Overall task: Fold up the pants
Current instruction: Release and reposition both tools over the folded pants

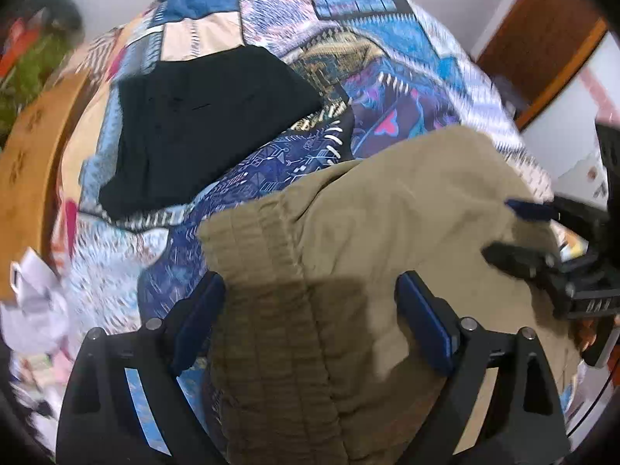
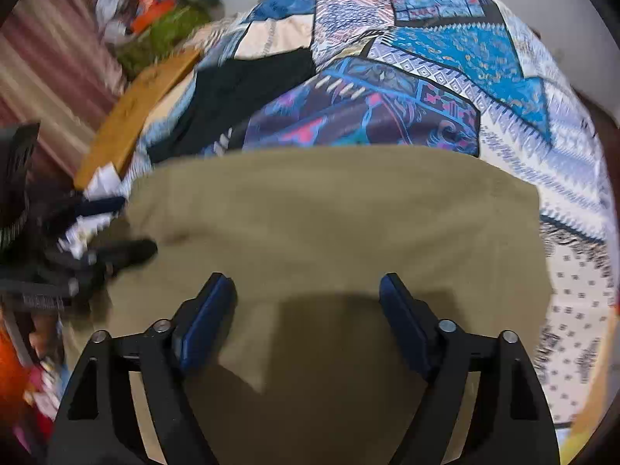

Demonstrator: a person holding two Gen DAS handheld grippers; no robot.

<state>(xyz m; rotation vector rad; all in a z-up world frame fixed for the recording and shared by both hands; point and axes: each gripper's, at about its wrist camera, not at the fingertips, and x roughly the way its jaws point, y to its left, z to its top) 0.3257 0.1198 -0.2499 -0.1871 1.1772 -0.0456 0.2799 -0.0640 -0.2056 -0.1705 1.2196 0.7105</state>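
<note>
Over the waistband, the left gripper (image 1: 310, 306) gapes empty; the right gripper (image 2: 308, 302) likewise, above the pants (image 2: 333, 224) on the quilt (image 2: 445, 58). Seemingly between folds, though blurred; next, pinch an edge.

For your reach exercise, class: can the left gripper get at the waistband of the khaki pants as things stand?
Probably yes. The left gripper is open right over the waistband, with nothing lying on that end; the right gripper is further along the pants.
</note>
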